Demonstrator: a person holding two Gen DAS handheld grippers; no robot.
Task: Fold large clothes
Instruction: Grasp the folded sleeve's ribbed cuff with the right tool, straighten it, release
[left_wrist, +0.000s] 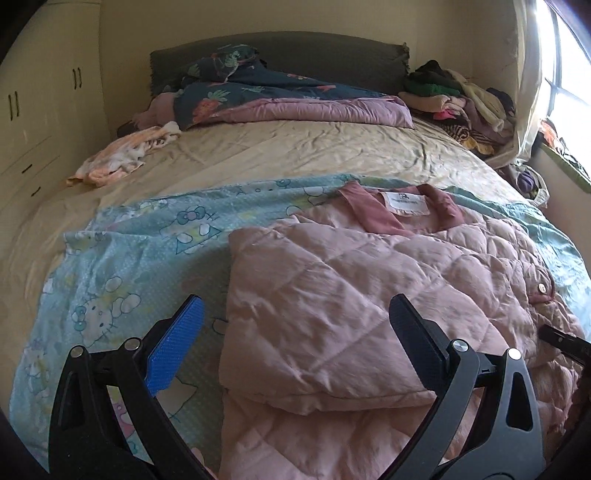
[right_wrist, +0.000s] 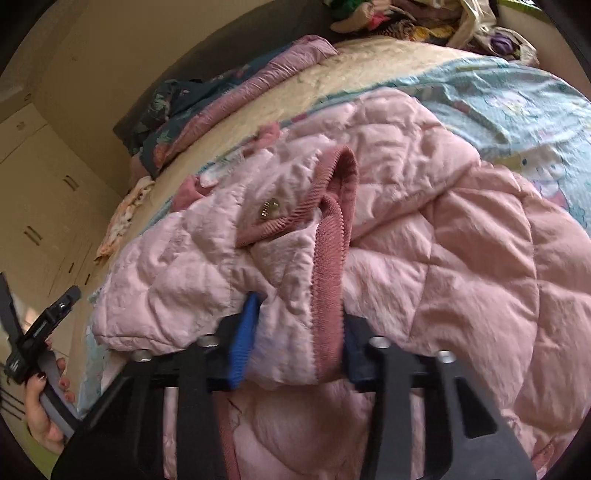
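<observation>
A pink quilted jacket (left_wrist: 354, 295) lies on a light blue cartoon sheet (left_wrist: 122, 266) on the bed, collar and white label toward the far side, one sleeve folded across its body. My left gripper (left_wrist: 295, 332) is open and empty, hovering above the jacket's left edge. My right gripper (right_wrist: 299, 332) is shut on the jacket's sleeve cuff (right_wrist: 325, 258), with its dark pink ribbed trim and a metal snap, held above the jacket (right_wrist: 461, 266). The right gripper's tip shows at the right edge of the left wrist view (left_wrist: 565, 343).
A rumpled duvet (left_wrist: 280, 99) lies by the headboard. A pile of clothes (left_wrist: 465, 99) sits at the far right corner. A peach garment (left_wrist: 118, 155) lies at the bed's left. Cupboards (left_wrist: 40, 122) stand left, a window right. The left hand and gripper appear in the right wrist view (right_wrist: 40, 354).
</observation>
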